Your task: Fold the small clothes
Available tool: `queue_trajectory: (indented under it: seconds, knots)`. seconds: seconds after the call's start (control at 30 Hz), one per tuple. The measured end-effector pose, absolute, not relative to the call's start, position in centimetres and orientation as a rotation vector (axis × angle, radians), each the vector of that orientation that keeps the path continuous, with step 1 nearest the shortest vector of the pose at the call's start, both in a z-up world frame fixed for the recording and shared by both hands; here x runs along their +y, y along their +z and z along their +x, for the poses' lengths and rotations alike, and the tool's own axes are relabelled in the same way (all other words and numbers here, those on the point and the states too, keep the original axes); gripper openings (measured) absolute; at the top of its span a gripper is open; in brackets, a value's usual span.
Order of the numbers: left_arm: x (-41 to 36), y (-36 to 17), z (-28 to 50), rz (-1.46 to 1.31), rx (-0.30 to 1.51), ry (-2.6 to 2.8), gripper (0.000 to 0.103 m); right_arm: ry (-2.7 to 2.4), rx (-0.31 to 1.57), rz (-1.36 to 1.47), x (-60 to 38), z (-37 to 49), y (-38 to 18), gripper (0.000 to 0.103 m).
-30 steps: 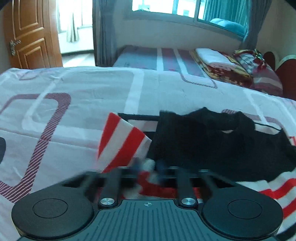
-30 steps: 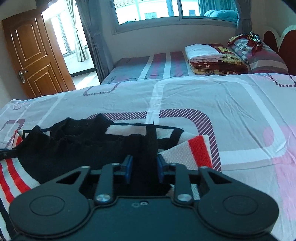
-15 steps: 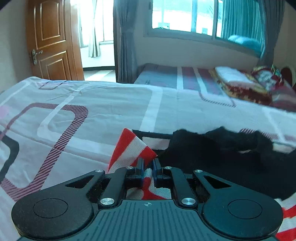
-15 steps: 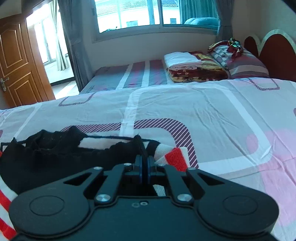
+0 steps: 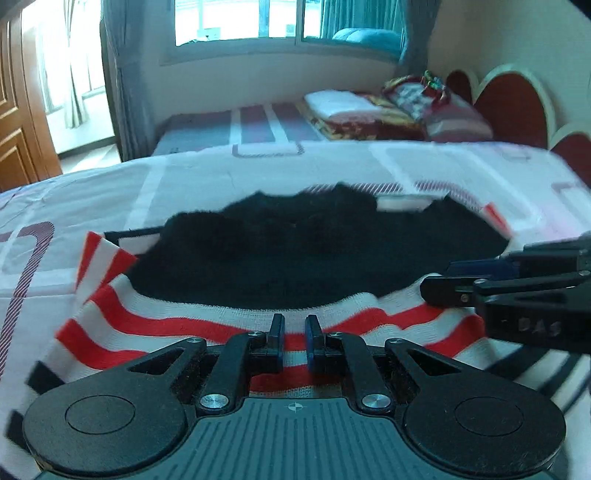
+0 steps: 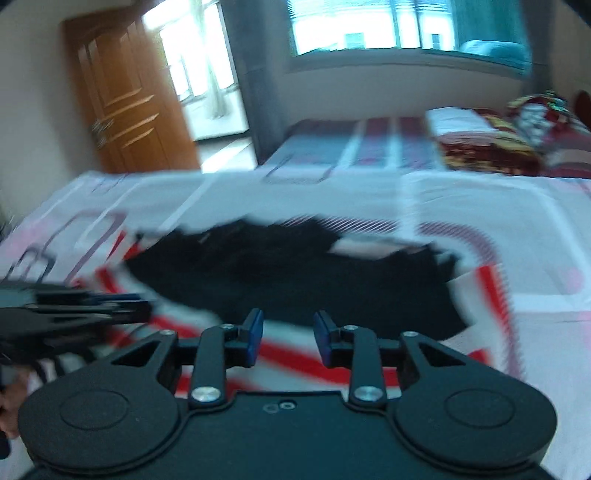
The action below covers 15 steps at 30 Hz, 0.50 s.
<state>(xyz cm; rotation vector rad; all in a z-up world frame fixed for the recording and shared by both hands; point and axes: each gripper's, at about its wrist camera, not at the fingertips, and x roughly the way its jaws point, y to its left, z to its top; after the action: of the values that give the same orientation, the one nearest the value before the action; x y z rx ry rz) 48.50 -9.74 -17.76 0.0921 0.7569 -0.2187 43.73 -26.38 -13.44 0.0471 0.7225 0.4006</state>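
A small knit sweater (image 5: 295, 258), black in the middle with red and white stripes (image 5: 177, 321), lies on the bed; it also shows in the right wrist view (image 6: 303, 280). My left gripper (image 5: 294, 328) hovers over the striped near edge with its jaws slightly apart, holding nothing. My right gripper (image 6: 287, 328) is open and empty above the stripes. The right gripper shows at the right of the left wrist view (image 5: 517, 288); the left gripper shows at the left of the right wrist view (image 6: 74, 306).
The bed sheet (image 5: 221, 177) is white with pink and maroon patterns. A second bed (image 5: 258, 122) with folded blankets and pillows (image 5: 388, 114) lies behind. A wooden door (image 6: 129, 107) and a window (image 5: 258, 18) are beyond. A red headboard (image 5: 513, 103) stands at the right.
Both grippers have let go of the sweater and opened. They have pulled back toward the near striped edge, and the sweater now lies spread flatter on the bed.
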Motion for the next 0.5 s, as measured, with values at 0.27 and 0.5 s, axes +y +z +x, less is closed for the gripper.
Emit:
queue_trajectory:
  seconds: [0.27, 0.5]
  knots:
    - [-9.1, -18.7, 52.2, 0.018, 0.747, -0.094, 0.010, 0.278, 0.742, -0.006, -25.1, 48.4, -16.5, 0.030]
    - [-9.2, -18.2, 52.7, -0.037, 0.790, -0.059, 0.010, 0.274, 0.738, 0.004, -25.1, 48.1, -16.2, 0.032]
